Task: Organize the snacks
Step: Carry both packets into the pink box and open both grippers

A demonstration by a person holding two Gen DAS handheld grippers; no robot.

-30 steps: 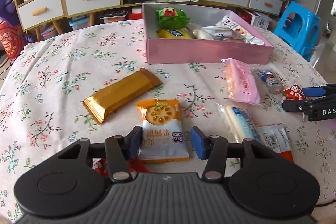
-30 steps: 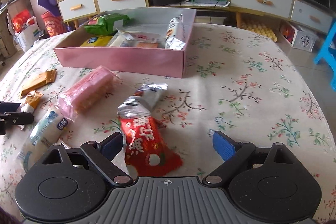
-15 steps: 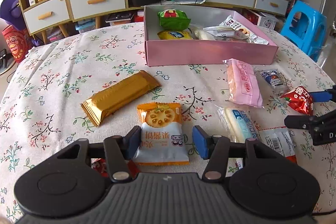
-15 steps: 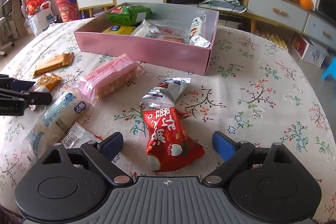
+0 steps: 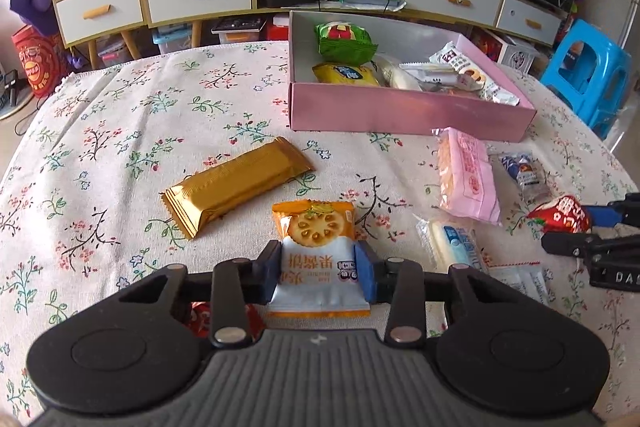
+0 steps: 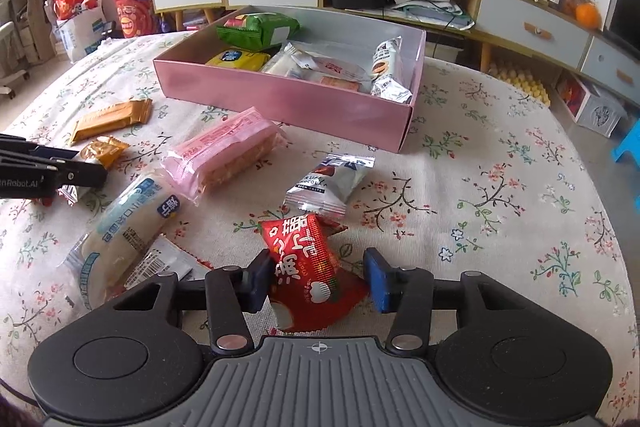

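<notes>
My left gripper is closing, and its blue pads pinch the sides of an orange-and-white cracker packet lying on the floral tablecloth. My right gripper is closing too, with a red snack packet squeezed and tilted between its pads. The left wrist view shows that red packet at the far right, between the right gripper's fingers. A pink box at the back of the table holds several snacks. In the right wrist view the pink box lies ahead to the left.
Loose on the cloth are a gold bar, a pink packet, a white-and-blue packet and a small silver packet. Drawers and shelves stand behind the table. A blue stool is off its right edge.
Both grippers have closed in on their packets. The right one slid forward around the red packet before narrowing, and the packet has tilted. The left hand stayed put.
</notes>
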